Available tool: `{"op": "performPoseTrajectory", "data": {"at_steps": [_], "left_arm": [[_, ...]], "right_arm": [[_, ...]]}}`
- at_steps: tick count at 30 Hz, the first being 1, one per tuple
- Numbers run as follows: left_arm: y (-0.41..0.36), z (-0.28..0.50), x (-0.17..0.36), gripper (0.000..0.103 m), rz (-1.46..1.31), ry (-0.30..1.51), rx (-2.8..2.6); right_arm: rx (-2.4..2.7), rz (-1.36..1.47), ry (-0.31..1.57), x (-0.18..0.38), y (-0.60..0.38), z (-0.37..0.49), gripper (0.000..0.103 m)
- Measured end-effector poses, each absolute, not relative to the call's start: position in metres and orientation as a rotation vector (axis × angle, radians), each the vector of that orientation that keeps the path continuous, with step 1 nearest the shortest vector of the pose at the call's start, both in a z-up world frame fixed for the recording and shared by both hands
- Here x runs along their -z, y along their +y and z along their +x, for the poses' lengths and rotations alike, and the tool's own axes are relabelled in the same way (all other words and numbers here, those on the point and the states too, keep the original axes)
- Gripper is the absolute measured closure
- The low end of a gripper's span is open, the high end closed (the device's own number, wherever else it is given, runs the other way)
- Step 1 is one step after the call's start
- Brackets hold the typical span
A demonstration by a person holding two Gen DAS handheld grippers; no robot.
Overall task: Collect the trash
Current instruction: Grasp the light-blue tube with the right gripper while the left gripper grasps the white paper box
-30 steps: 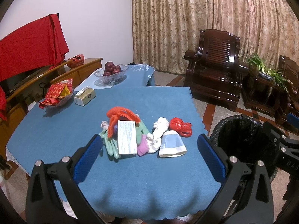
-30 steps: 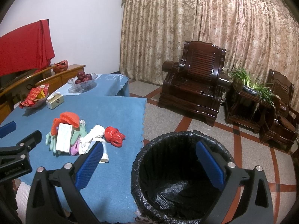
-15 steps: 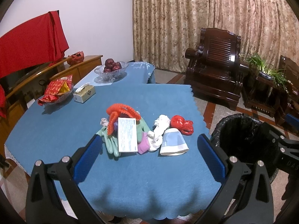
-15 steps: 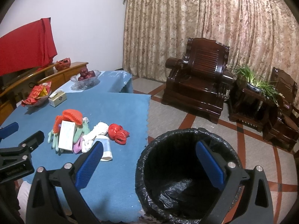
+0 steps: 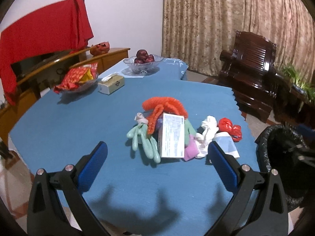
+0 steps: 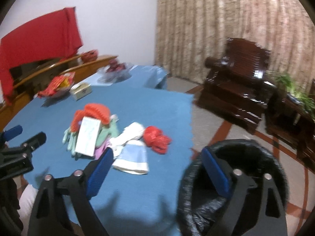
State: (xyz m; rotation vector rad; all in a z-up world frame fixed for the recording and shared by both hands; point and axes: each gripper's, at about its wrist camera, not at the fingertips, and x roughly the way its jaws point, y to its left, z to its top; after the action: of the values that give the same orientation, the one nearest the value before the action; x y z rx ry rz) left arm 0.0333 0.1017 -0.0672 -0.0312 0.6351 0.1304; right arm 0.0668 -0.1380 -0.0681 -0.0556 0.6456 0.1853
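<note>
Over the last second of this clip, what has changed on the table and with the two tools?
Both tools have come forward and lower toward the trash pile on the blue table. The left tool is open and empty. The right tool has swung from over the bin toward the table; its jaws have just been closing slightly, nothing between them. Nothing was taken or dropped; the pile, bin and bowls lie as before.
</note>
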Motion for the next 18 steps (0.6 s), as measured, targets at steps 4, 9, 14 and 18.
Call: {"op": "performPoseTrajectory", "data": {"at_steps": [4,9,14,18], "left_arm": [[0.12,0.042,0.086,0.005,-0.061,0.659,-0.158],[0.129,0.053,0.104,0.005,-0.054,0.67,-0.177],[0.131,0.064,0.116,0.005,-0.022,0.682,-0.198],[0.132,0.073,0.125,0.005,-0.026,0.703,-0.183]], "right_arm": [[-0.231,-0.07,0.731,0.105,-0.115,0.098,0.037],[-0.228,-0.113,0.812,0.147,-0.102,0.126,0.051],[-0.225,-0.105,0.87,0.175,-0.102,0.146,0.061],[-0.235,-0.108,0.899,0.188,-0.103,0.157,0.061]]}}
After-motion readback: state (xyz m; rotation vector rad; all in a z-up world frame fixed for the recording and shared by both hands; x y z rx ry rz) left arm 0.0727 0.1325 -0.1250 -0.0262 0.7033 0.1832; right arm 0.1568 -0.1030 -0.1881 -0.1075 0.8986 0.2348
